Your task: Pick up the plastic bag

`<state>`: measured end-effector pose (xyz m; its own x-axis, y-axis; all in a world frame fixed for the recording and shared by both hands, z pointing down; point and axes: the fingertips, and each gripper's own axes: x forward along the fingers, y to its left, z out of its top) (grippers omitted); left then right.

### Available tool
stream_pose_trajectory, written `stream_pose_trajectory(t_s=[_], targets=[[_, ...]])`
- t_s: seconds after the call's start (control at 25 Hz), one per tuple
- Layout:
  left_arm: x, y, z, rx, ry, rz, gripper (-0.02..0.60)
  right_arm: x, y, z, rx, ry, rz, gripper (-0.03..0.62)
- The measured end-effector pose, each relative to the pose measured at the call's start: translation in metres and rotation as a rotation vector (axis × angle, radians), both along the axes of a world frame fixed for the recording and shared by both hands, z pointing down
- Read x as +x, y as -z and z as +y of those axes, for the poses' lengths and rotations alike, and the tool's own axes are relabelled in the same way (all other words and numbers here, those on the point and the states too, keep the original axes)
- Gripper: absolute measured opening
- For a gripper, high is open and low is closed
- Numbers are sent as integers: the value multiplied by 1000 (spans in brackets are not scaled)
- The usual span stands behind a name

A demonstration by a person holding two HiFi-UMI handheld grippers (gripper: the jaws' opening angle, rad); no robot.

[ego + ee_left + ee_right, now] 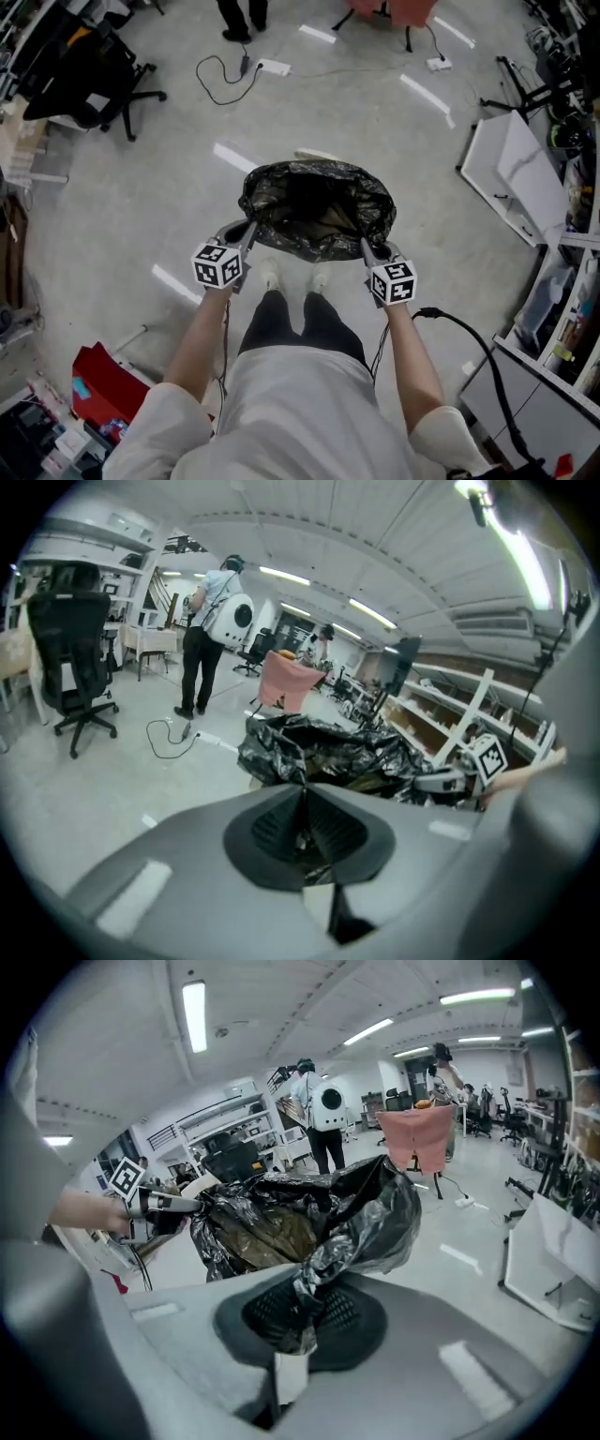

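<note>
Workshop floor (pixel 141 206) below; plastic bag (pixel 317 208), seemingly airborne, between left gripper (pixel 246 229), right gripper (pixel 367 246), each pinching rim.

Black plastic bag (pixel 317 208), crinkled, mouth open, held aloft

In the head view the plastic bag (pixel 317 208) covers whatever lies under it and the toes of the wearer's shoes (pixel 270 274) at its 6 o'clock. Its crumpled rim hides the tips of the left gripper (pixel 247 231) and the right gripper (pixel 367 246), and the brownish stuff inside is too dim to name. At 12 o'clock the picture's edge cuts a standing person (pixel 239 19) off above the shins and a pink chair (pixel 394 9) down to its base. In the left gripper view the scrap of film between the closed pads (pixel 278 829) is dark and blurred, and in the right gripper view the pinched strip's lower end vanishes into the slot at 6 o'clock.
</note>
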<state>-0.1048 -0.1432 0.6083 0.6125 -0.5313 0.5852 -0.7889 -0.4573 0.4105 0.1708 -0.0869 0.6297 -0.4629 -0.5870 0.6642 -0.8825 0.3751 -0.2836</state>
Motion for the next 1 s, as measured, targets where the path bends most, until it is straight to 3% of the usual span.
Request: stream_pose_trajectory(t_s=[0.36, 0.52, 1.0], targets=[[-4, 95, 60, 107, 29, -55, 8, 8, 86, 55, 92, 55, -20, 5], [-16, 117, 77, 127, 59, -42, 8, 9, 110, 66, 130, 36, -23, 5], [-46, 157, 123, 184, -29, -20, 8, -39, 156, 107, 198, 18, 30, 5]])
